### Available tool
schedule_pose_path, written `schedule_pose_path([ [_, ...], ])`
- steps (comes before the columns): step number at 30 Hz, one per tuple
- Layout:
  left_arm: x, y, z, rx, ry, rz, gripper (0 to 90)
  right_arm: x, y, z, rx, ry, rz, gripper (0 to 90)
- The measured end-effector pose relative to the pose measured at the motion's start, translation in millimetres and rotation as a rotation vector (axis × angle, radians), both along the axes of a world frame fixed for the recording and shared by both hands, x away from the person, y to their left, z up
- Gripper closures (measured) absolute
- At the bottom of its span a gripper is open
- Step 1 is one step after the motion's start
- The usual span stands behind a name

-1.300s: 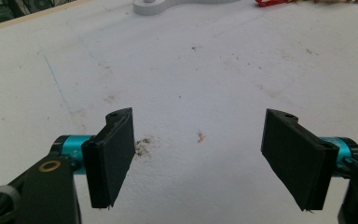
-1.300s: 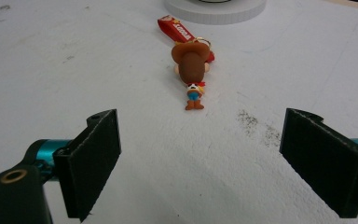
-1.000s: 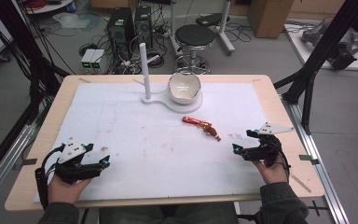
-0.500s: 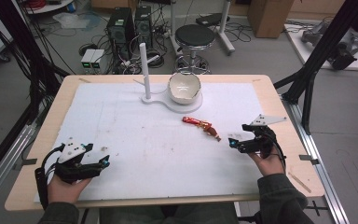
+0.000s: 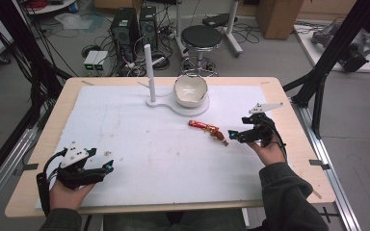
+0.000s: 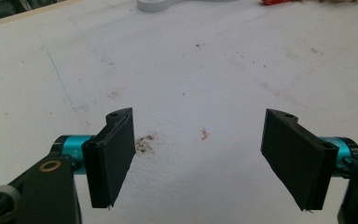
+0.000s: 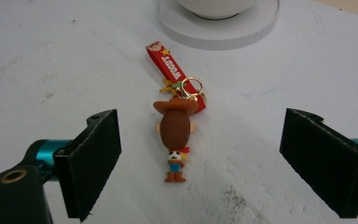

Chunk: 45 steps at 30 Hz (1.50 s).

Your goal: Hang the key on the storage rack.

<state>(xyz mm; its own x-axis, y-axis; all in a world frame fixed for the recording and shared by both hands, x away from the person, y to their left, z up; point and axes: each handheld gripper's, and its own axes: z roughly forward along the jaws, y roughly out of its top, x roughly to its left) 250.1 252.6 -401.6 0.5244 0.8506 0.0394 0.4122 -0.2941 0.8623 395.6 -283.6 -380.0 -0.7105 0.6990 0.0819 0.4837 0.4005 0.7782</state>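
A cowboy figure keychain (image 7: 175,135) with a red strap and gold ring lies flat on the white mat (image 5: 164,144), right of centre, also seen as the keychain (image 5: 208,130) from above. My right gripper (image 5: 233,134) is open just right of it, and in the right gripper view the figure lies between and slightly ahead of the right gripper (image 7: 214,163) and its black pads. My left gripper (image 5: 107,166) rests open near the front left of the mat; the left gripper (image 6: 200,163) has only bare mat between its pads.
A white bowl (image 5: 191,90) sits on a white stand base (image 5: 171,105) with an upright white post (image 5: 148,72) at the back centre. The wooden table's edge (image 5: 298,125) runs just right of my right hand. Stool, computers and cables stand on the floor beyond.
My right gripper has moved left and forward, from near the right edge to right beside the keychain. The left gripper has stayed put.
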Motion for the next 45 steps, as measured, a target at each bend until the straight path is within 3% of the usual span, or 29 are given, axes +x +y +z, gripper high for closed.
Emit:
schedule_pose_path([
  [14,0.4,0.6,0.0,-0.007,0.002,0.003,26.4,43.2,40.0,8.5,-0.094,0.012,0.071,15.1],
  [27,1.4,0.5,0.3,-0.007,0.004,-0.003,26.4,68.3,68.9,9.9,-0.121,0.05,0.099,18.0],
  [36,1.8,1.4,0.4,-0.008,0.003,-0.001,26.4,79.7,92.2,-6.8,-0.149,0.098,0.139,23.3],
  [39,1.8,0.7,0.0,-0.006,0.005,0.0,26.4,81.4,100.0,-15.6,-0.185,0.129,0.142,24.8],
  [45,1.9,0.8,0.0,-0.008,0.005,-0.002,26.3,83.0,105.8,-21.8,-0.21,0.13,0.157,29.3],
])
